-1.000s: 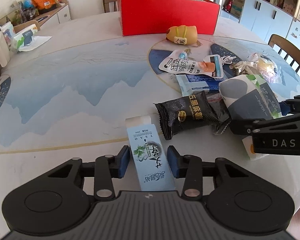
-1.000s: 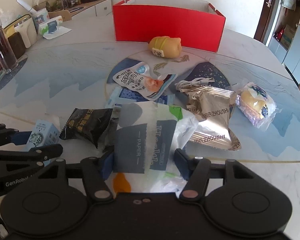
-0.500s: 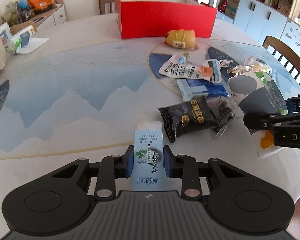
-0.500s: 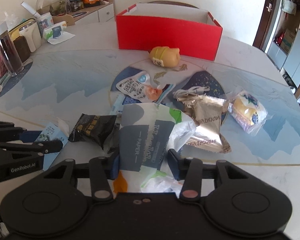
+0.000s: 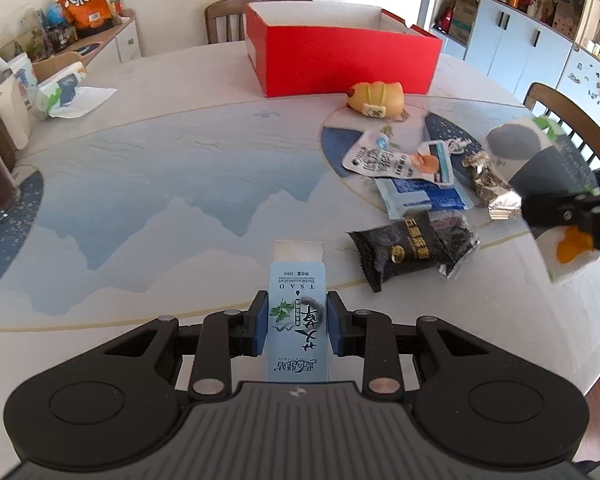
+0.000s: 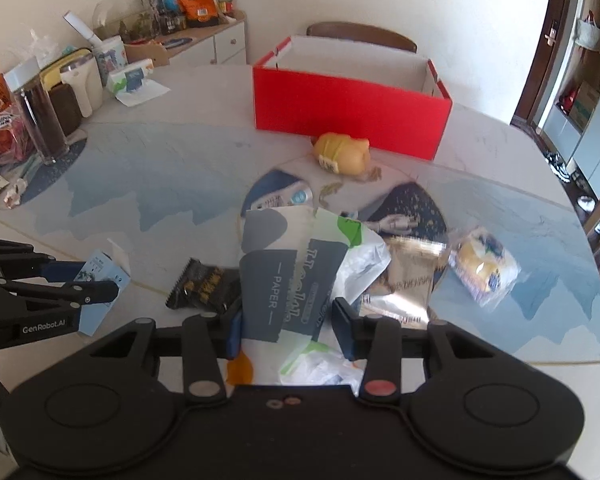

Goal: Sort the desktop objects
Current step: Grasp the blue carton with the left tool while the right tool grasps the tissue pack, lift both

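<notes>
While clamped mid-length between the left gripper (image 5: 297, 330) pads, small blue carton (image 5: 297, 322): light, stiff, crushable, open flap beyond the fingertips. Between right gripper (image 6: 287, 326) fingers, tissue pack (image 6: 290, 280): soft, slippery film, seemingly pinched low, top sagging past fingertips.

Ahead of the left gripper (image 5: 297, 330): snack packet (image 5: 404, 246) to the right, pouch (image 5: 396, 160) beyond it, box (image 5: 340, 56) farthest back on table (image 5: 160, 168).
</notes>
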